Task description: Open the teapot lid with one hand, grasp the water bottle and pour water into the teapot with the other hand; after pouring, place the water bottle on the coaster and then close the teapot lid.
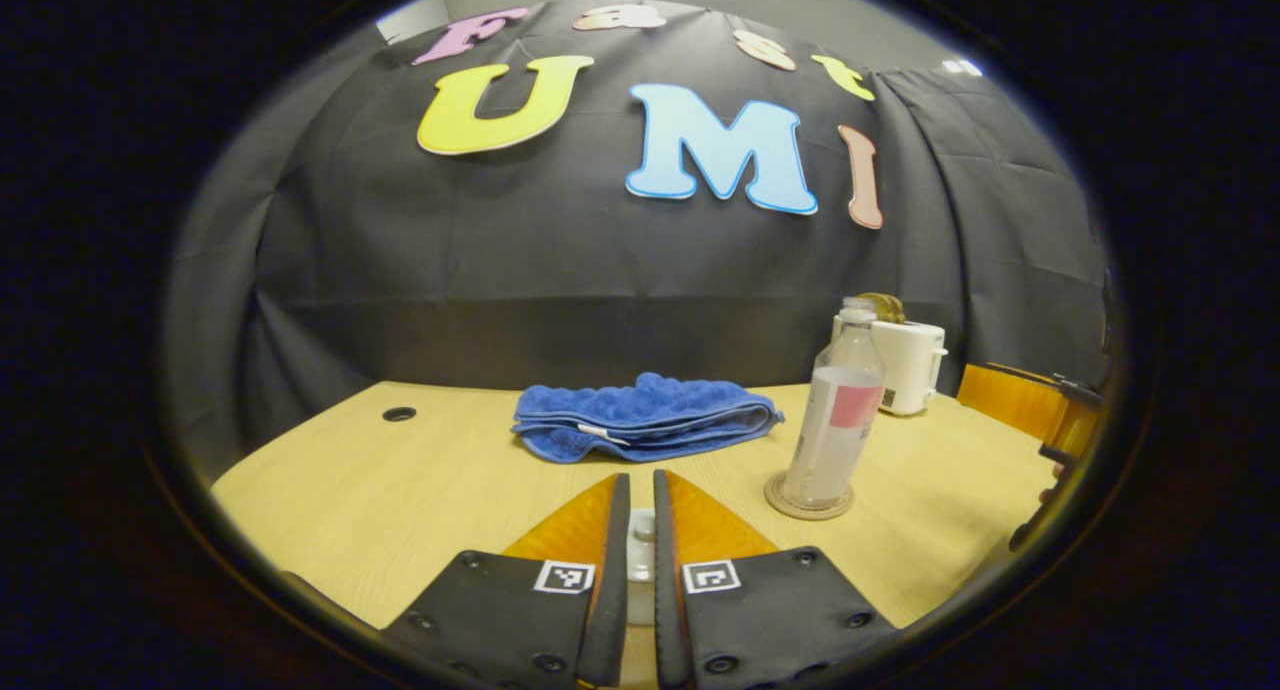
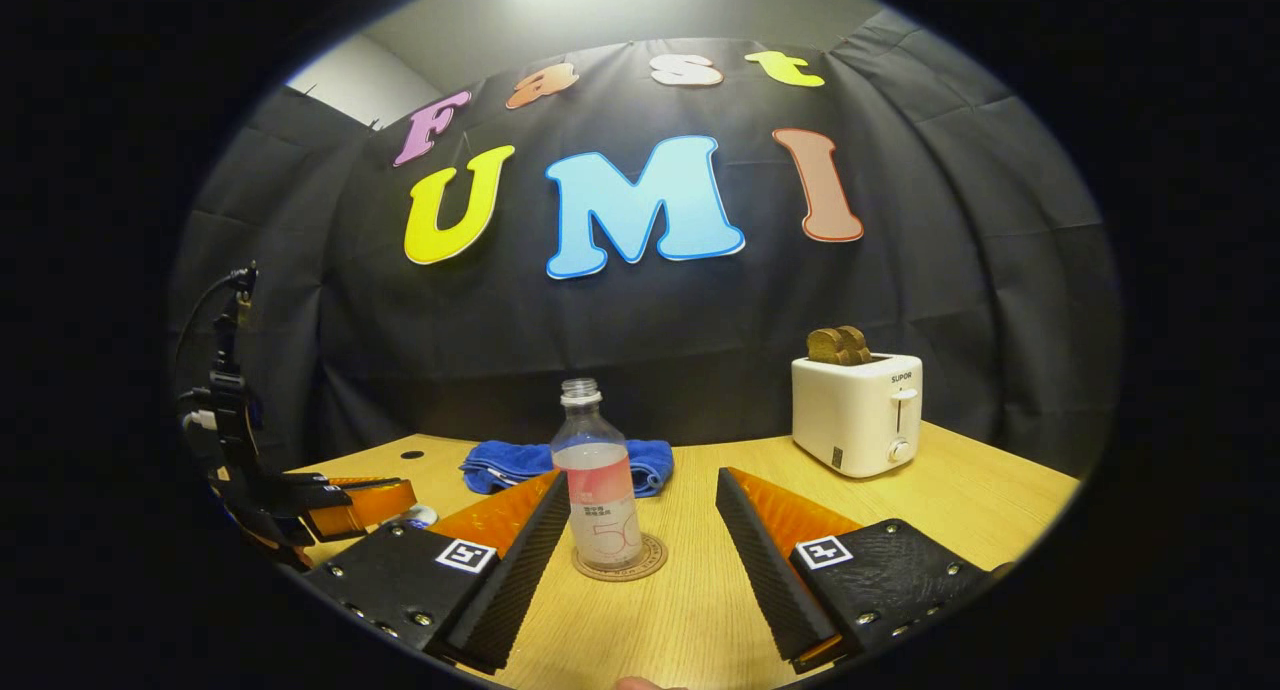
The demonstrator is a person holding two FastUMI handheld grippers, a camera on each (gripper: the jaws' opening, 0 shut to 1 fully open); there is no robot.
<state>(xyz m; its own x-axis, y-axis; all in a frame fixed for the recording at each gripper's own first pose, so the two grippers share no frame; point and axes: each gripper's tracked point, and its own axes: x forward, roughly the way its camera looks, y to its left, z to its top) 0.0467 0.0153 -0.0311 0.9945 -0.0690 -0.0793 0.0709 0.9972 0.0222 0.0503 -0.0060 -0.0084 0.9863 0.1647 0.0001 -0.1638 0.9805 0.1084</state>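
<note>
Seemingly pinching a mostly hidden white lid knob [image 1: 641,550], left hand-held gripper [image 1: 640,490]; right hand-held gripper [image 2: 640,505] spread.

The left gripper [image 1: 641,530] has two wedge-shaped fingers on black textured plates, each plate fastened with dark round screws and bearing a small square black-and-white marker. The right gripper [image 2: 640,540] is built alike: ribbed inner finger faces, black plates with silver screw heads and one square marker apiece. In the right gripper view, black cables rise from the left gripper's body.
</note>
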